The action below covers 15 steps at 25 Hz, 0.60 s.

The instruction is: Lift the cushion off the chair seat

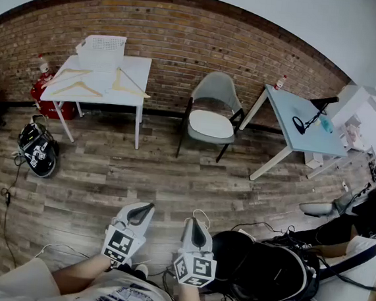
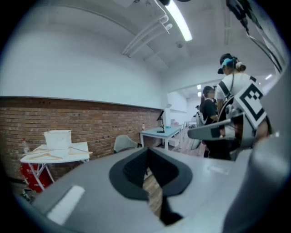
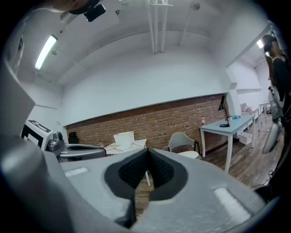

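A grey shell chair stands against the brick wall, with a white cushion lying flat on its seat. The chair and the cushion also show far off in the right gripper view, and the chair shows in the left gripper view. Both grippers hang low near the person's body, a few steps from the chair. My left gripper is shut and holds nothing. My right gripper is shut and holds nothing too.
A white table with a basket and wooden hangers stands left of the chair. A light blue table stands to its right. A helmet-like device lies on the floor at left. A black bag and a seated person are at right.
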Each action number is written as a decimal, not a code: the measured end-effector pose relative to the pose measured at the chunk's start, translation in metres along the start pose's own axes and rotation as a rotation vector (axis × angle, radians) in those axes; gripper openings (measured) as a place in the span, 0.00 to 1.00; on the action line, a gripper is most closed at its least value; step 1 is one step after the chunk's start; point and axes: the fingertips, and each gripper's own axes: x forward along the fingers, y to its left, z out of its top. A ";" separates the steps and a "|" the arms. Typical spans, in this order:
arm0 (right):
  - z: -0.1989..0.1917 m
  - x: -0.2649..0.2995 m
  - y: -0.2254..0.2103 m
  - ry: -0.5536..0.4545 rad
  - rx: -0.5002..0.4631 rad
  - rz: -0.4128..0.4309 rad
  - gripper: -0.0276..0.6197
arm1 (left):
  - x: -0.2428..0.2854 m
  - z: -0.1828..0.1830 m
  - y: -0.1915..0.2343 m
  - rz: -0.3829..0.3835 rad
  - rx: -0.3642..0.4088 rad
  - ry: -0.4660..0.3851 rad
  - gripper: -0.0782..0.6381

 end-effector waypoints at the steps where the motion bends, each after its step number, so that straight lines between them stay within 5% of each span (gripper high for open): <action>1: -0.001 0.001 -0.003 0.002 0.005 -0.004 0.04 | 0.003 -0.001 0.001 -0.001 -0.004 0.005 0.10; 15: 0.000 0.023 -0.043 0.008 0.014 0.005 0.04 | 0.050 -0.004 -0.002 -0.030 -0.006 0.017 0.10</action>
